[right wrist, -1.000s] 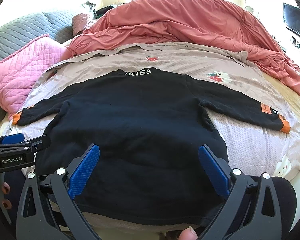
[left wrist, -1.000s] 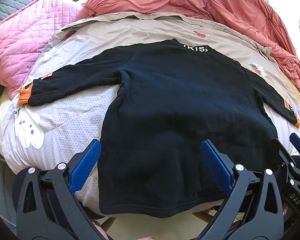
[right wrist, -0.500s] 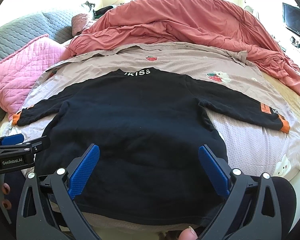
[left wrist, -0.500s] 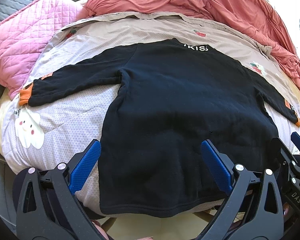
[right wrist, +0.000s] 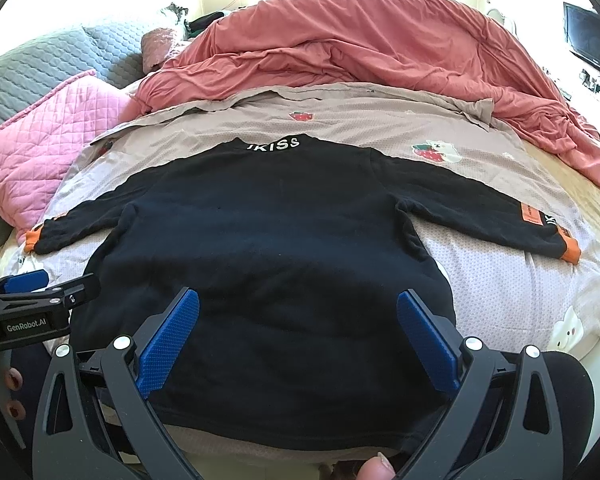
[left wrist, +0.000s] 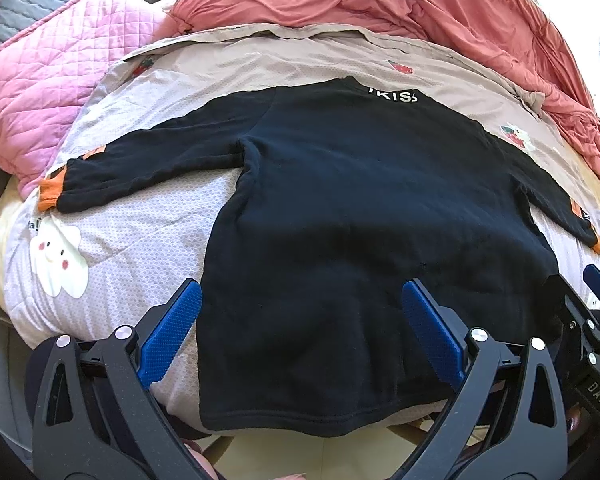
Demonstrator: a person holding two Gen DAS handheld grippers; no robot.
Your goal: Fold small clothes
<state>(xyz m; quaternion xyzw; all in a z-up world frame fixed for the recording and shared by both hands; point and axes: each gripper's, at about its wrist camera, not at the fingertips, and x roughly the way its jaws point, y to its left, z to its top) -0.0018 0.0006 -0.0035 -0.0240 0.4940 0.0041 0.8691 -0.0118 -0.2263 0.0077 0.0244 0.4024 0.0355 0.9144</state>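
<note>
A small black long-sleeved sweater (left wrist: 360,208) with orange cuffs and white lettering at the collar lies flat, back up, on the bed, both sleeves spread out; it also shows in the right wrist view (right wrist: 276,248). My left gripper (left wrist: 300,328) is open and empty, hovering above the sweater's hem at its left part. My right gripper (right wrist: 296,332) is open and empty above the hem at its right part. The left gripper shows at the left edge of the right wrist view (right wrist: 32,300), the right gripper at the right edge of the left wrist view (left wrist: 592,320).
The sweater lies on a pale printed sheet (right wrist: 500,280) with bear and strawberry pictures. A rumpled salmon duvet (right wrist: 380,52) is heaped at the far side. A pink quilted pillow (left wrist: 40,92) lies at the left. The bed's near edge is just below the hem.
Almost nothing has changed; both grippers stay open over the hem, with the right gripper drifting very slightly lower in the left wrist view.
</note>
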